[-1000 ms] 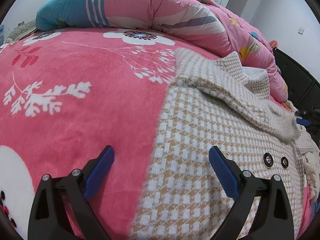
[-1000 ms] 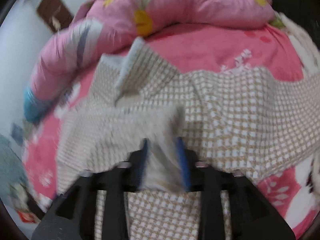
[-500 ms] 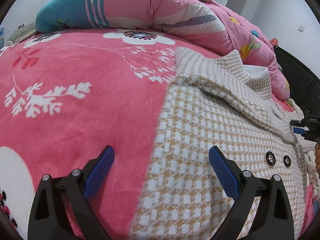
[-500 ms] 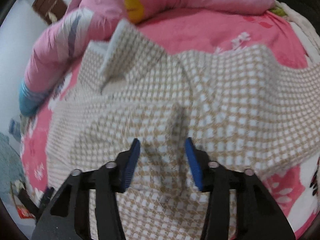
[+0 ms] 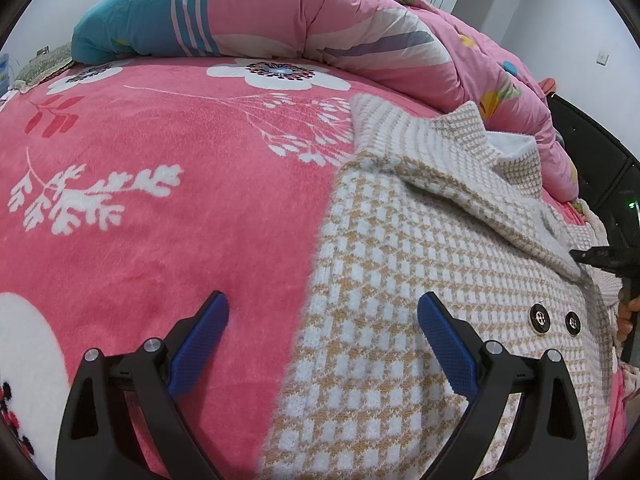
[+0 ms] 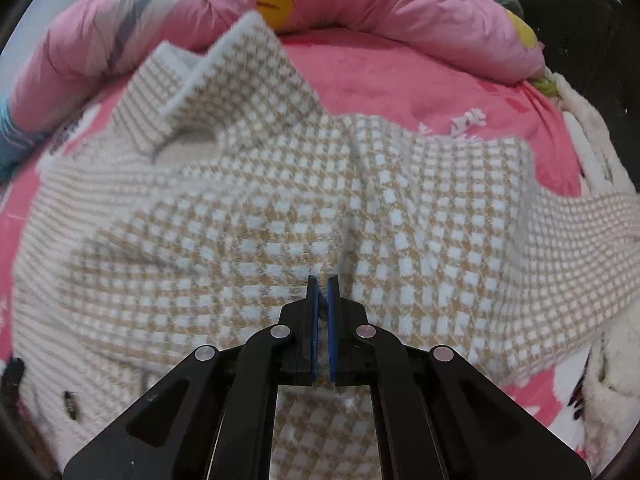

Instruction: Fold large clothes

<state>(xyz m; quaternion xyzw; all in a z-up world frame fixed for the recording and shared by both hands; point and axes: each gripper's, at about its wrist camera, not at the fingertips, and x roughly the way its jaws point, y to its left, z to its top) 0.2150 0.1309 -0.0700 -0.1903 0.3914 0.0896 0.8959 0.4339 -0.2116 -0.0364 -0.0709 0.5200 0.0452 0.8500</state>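
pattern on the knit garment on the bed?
Tan-and-white houndstooth check on the knit jacket, with two dark round buttons; shows best in the left wrist view.

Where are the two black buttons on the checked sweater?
In the left wrist view, the two black buttons sit low on the right of the checked sweater, just past the open left gripper.

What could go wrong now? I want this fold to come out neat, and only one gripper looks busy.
The right gripper has just closed, but fabric between its fingers isn't clearly visible, so the checked coat may slip free. The left gripper is open, so the coat's near edge could drag across the pink blanket.
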